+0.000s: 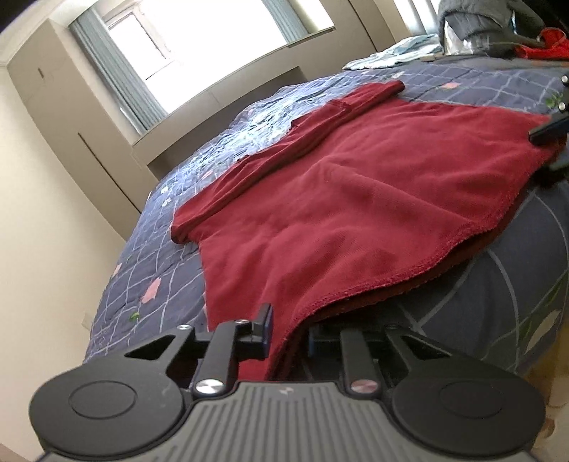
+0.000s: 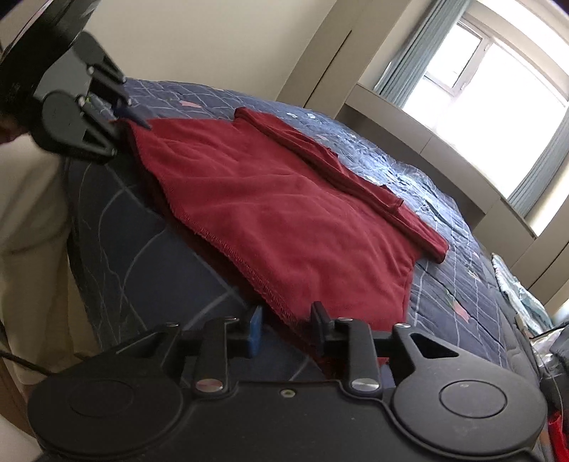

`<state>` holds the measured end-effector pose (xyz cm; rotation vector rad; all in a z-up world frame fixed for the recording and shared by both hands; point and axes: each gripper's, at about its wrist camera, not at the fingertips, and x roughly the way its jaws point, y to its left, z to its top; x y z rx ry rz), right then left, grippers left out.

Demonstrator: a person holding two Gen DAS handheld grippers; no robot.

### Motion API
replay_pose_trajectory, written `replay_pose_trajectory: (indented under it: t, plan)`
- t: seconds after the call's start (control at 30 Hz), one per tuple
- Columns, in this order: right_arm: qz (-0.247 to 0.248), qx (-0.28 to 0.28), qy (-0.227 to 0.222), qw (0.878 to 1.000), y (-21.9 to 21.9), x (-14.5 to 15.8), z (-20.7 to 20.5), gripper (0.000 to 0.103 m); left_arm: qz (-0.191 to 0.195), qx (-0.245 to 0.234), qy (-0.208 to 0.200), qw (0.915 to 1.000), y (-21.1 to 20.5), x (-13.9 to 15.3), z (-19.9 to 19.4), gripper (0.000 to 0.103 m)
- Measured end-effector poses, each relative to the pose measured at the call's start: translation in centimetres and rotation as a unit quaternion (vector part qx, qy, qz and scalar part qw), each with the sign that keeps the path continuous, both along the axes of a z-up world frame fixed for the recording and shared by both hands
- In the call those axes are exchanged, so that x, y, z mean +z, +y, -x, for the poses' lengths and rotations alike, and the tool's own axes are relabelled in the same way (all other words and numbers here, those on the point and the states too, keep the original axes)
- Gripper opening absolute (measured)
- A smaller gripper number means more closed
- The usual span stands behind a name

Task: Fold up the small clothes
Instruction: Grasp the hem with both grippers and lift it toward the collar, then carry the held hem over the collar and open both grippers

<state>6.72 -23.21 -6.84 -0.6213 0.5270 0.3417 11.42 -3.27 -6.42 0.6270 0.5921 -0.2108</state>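
A dark red garment (image 1: pixel 355 199) lies flat on the navy quilted bed (image 1: pixel 149 270), with one long sleeve (image 1: pixel 302 142) folded across its far side. My left gripper (image 1: pixel 290 334) is at the near hem corner, shut on the bunched red fabric that runs between its fingers. In the right wrist view the garment (image 2: pixel 270 199) spreads ahead, and the left gripper (image 2: pixel 119 117) pinches its far corner. My right gripper (image 2: pixel 287 325) straddles the stitched hem at the near corner. Its jaws stand apart with a gap beside the blue pad (image 2: pixel 255 330).
The garment's hem runs along the bed's near edge. At the bed's far end lie a light blue cloth (image 1: pixel 391 53), a grey clothing pile (image 1: pixel 480 25) and a red item (image 1: pixel 544 46). A person's pale clothing (image 2: pixel 28 213) stands beside the bed. Beige cabinets and a window line the wall.
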Motion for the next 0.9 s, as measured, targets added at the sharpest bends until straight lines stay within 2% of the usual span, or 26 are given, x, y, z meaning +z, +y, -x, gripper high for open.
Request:
replay_pose_trajectory:
  t: [0.03,0.13,0.2,0.23,0.37,0.5,0.63,0.73,0.9]
  plan:
    - [0.008,-0.002,-0.009,1.000,0.1,-0.1,0.0,0.037,0.005,0.001,0.001,1.0000,0.2,0.2,-0.1,0.015]
    - [0.014,-0.027,-0.034,0.999,0.0,-0.3,-0.7,0.037,0.013,0.003,0.002,0.9999,0.5,0.6,-0.3,0.008]
    - [0.005,-0.042,-0.037,0.998,-0.5,-0.2,-1.2,0.024,0.015,0.003,-0.003,0.9999,0.7,0.9,-0.2,0.006]
    - [0.001,-0.046,-0.037,0.998,-0.7,-0.1,-1.4,0.014,0.016,0.001,-0.009,0.9998,0.8,1.1,-0.1,0.006]
    - [-0.005,-0.037,-0.049,0.998,-1.4,1.0,-0.9,0.008,0.017,-0.013,-0.030,0.9993,0.9,2.2,0.8,0.005]
    - [-0.003,-0.030,-0.060,0.998,-1.8,2.5,0.1,0.006,0.014,-0.038,-0.041,0.9984,1.1,3.5,2.4,0.004]
    - [0.007,-0.010,-0.054,0.998,-2.1,4.2,2.1,0.006,0.002,-0.069,-0.030,0.9971,1.9,4.7,4.6,0.004]
    - [0.011,0.012,-0.031,0.999,-2.5,5.8,4.5,0.006,-0.010,-0.102,-0.008,0.9947,2.6,5.6,7.4,0.004]
    - [-0.012,0.052,0.062,0.997,-3.1,8.9,9.0,0.006,0.001,-0.142,0.061,0.9880,3.6,7.4,12.3,0.004]
